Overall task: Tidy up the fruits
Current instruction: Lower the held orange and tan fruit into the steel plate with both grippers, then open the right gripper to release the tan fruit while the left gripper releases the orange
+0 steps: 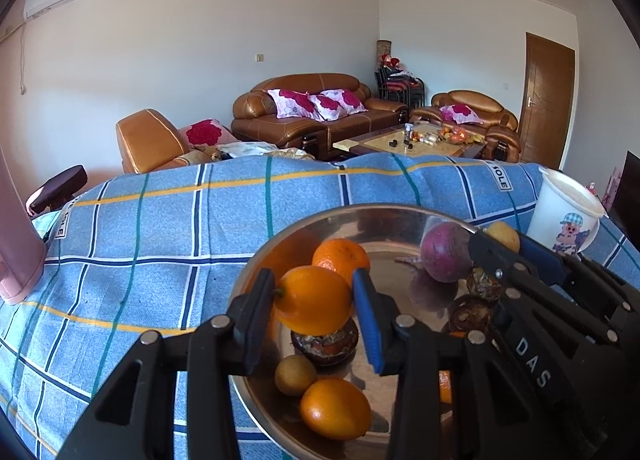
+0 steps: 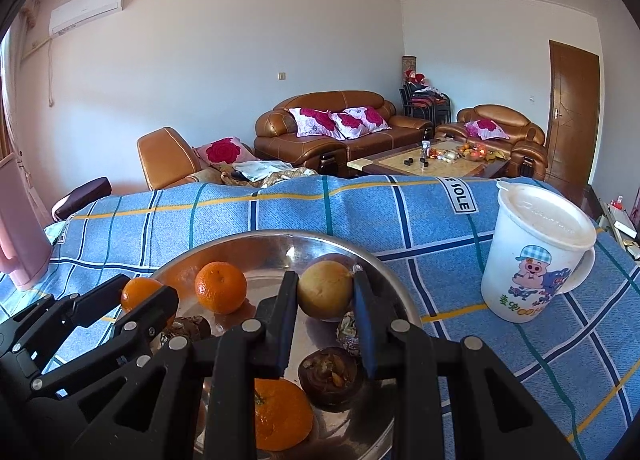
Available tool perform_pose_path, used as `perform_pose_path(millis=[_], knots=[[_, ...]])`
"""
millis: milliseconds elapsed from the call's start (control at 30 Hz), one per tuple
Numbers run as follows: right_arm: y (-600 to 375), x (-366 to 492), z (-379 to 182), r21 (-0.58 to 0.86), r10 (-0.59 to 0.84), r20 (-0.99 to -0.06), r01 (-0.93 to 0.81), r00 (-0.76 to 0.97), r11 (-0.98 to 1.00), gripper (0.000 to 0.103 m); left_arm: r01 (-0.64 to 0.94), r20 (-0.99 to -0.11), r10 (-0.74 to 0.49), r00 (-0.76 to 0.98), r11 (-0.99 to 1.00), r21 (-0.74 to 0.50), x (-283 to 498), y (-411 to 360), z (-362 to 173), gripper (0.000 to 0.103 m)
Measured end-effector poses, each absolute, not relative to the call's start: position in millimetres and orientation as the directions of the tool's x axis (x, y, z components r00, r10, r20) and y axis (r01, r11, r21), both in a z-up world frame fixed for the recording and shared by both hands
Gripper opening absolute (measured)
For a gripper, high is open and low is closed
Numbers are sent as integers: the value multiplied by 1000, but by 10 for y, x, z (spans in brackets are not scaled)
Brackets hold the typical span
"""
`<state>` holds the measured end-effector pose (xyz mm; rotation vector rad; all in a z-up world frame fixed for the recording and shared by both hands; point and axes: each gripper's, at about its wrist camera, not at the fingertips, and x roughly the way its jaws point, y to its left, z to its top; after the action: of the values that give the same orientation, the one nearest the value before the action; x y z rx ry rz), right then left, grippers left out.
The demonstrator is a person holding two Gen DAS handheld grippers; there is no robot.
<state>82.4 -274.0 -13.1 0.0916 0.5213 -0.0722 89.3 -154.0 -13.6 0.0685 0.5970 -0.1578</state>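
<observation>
Fruits fill a round steel dish [image 1: 280, 260] that sits on a blue checked cloth [image 1: 160, 227] spread over the worktop. Both hand-held grippers hover above the dish, each with a piece held clear of the metal.

The left gripper [image 1: 314, 302] has its jaws closed narrowly on a glossy orange [image 1: 314, 302], pressed between a black pad and a blue pad. The right gripper [image 2: 325, 294] has its jaws closed on a pale yellow-brown fruit [image 2: 325, 294].

Resting in the dish are a second orange [image 1: 342, 260] toward the far side, a purple round fruit [image 1: 446, 258] at the far right, several dark brown wrinkled fruits [image 1: 324, 344], a small tan fruit [image 1: 295, 375] and another orange [image 1: 335, 408] at the near edge. A white lidded mug [image 2: 536, 256] with a cartoon pig stands on the cloth to the right of the dish, near it.

To do this step well, each fruit should probably be carried with only modest squeeze, since the round, smooth skins could roll out of flat pads, and set down beside its like without knocking the pile.

The left wrist view alone shows the purple fruit, the small tan fruit and the right gripper's side across the dish. The right wrist view alone shows the mug whole and an orange with its green stem scar [image 2: 282, 414] at the near edge.

Beyond, brown leather sofas [image 1: 312, 111] with pink flowered cushions face a low table.
</observation>
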Motion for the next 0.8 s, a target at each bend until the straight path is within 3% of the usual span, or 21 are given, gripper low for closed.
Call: perform_pose_path(millis=[533,800], knots=[[-2754,1170,-350,175,91,-642,30,761,984,29,120,-582,-54,812,990,76,1000,-1570,-200,42],[-2734,1158,-380,178,96,-648,28,756,984,30,106,-594,-34,804,991,87,1046,-1556,-228,42]])
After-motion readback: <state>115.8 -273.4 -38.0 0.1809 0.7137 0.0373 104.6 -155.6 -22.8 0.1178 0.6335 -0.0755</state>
